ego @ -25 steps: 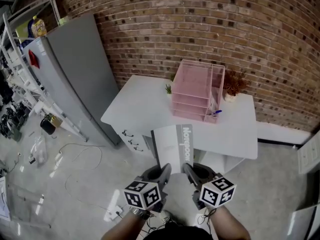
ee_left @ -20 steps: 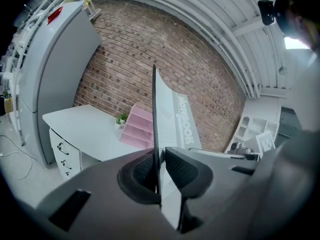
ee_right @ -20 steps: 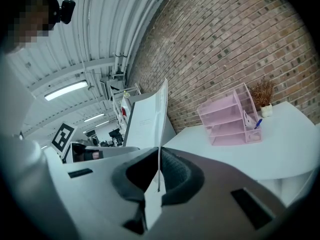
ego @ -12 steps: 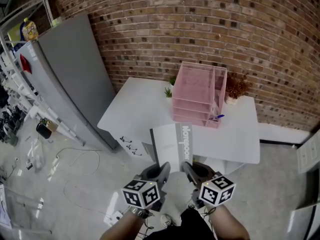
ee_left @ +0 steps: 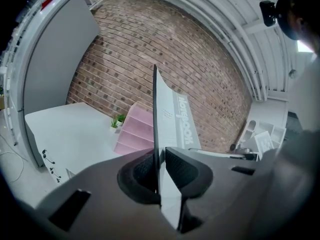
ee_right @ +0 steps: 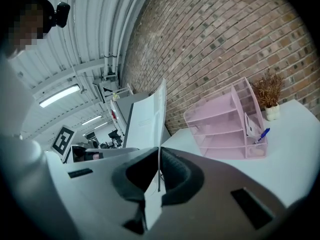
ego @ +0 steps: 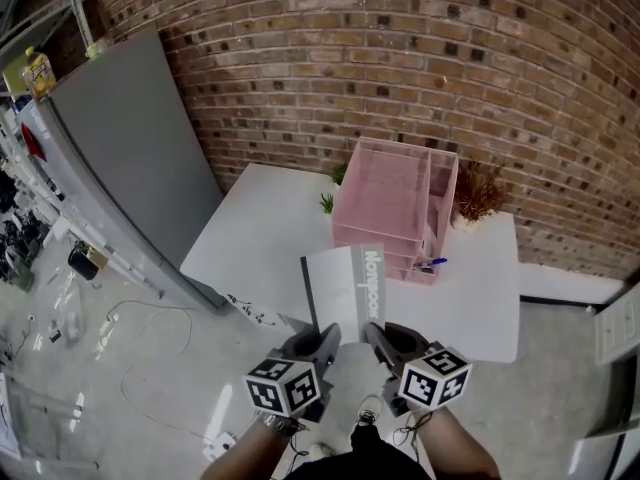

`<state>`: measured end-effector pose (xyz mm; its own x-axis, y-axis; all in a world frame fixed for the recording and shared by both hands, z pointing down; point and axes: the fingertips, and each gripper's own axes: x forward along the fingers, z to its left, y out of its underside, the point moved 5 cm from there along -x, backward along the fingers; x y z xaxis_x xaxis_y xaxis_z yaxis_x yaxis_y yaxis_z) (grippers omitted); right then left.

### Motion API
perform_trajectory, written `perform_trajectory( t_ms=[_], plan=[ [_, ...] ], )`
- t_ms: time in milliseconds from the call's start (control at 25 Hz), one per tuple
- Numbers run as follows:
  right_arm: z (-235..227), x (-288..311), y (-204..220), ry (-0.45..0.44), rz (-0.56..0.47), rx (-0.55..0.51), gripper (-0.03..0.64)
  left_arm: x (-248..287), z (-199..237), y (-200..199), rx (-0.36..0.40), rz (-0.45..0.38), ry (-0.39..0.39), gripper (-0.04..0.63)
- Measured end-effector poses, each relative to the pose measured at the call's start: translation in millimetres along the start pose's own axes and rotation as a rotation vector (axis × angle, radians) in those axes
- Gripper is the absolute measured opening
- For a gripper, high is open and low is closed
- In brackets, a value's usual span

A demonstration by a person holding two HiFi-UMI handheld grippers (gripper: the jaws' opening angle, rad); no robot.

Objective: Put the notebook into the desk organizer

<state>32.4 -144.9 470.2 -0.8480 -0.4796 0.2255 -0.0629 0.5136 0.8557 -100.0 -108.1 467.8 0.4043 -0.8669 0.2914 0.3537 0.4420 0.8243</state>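
A grey-and-white notebook [ego: 345, 293] with "Notebook" printed on its grey band is held up in the air in front of the white desk [ego: 260, 253]. My left gripper [ego: 325, 343] is shut on its near left corner and my right gripper [ego: 375, 340] is shut on its near right corner. In the left gripper view the notebook [ee_left: 172, 119] stands edge-on between the pads [ee_left: 145, 171]. The right gripper view shows the notebook [ee_right: 147, 119] the same way. The pink desk organizer [ego: 390, 208] stands at the back of the desk, beyond the notebook, with tiered shelves [ee_right: 225, 129] and a blue pen [ee_right: 263, 134] in its side pocket.
A brick wall [ego: 400, 58] runs behind the desk. A tall grey cabinet [ego: 130, 158] stands to the left. A dried plant [ego: 478, 193] and a small green plant [ego: 327, 203] flank the organizer. Cables [ego: 130, 328] lie on the floor at the left.
The desk and organizer have come closer and shifted slightly right in the head view. Both grippers still hold the notebook in the same way.
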Motion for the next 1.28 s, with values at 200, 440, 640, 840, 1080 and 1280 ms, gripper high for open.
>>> perform_trajectory(
  t_ms=[200,440,640,840,1080,1280],
  plan=[
    [-36.7,15.5,-24.5,-0.011,-0.004,0.010,0.012,41.7,3.4,-17.7,-0.002,-0.009,0.000,0.031],
    [-69.9,21.7,-50.2,-0.016,-0.005,0.016,0.012,80.3,-1.0,-34.4,-0.003,-0.019,-0.001,0.031],
    [-87.1,25.9,-62.3,-0.024,-0.009,0.016,0.012,98.8,-3.0,-41.8,0.001,-0.025,-0.008,0.031],
    [-95.6,31.5,-70.3,-0.031,-0.024,0.028,0.012,109.6,-1.5,-50.5,0.019,-0.023,-0.009,0.032],
    [-105.5,38.8,-76.8,-0.011,-0.048,0.061,0.012,124.3,5.2,-58.0,0.048,-0.014,0.001,0.040],
    [-113.6,49.2,-83.1,0.029,-0.077,0.089,0.012,140.1,21.6,-67.3,0.067,-0.002,0.019,0.081]
  ],
)
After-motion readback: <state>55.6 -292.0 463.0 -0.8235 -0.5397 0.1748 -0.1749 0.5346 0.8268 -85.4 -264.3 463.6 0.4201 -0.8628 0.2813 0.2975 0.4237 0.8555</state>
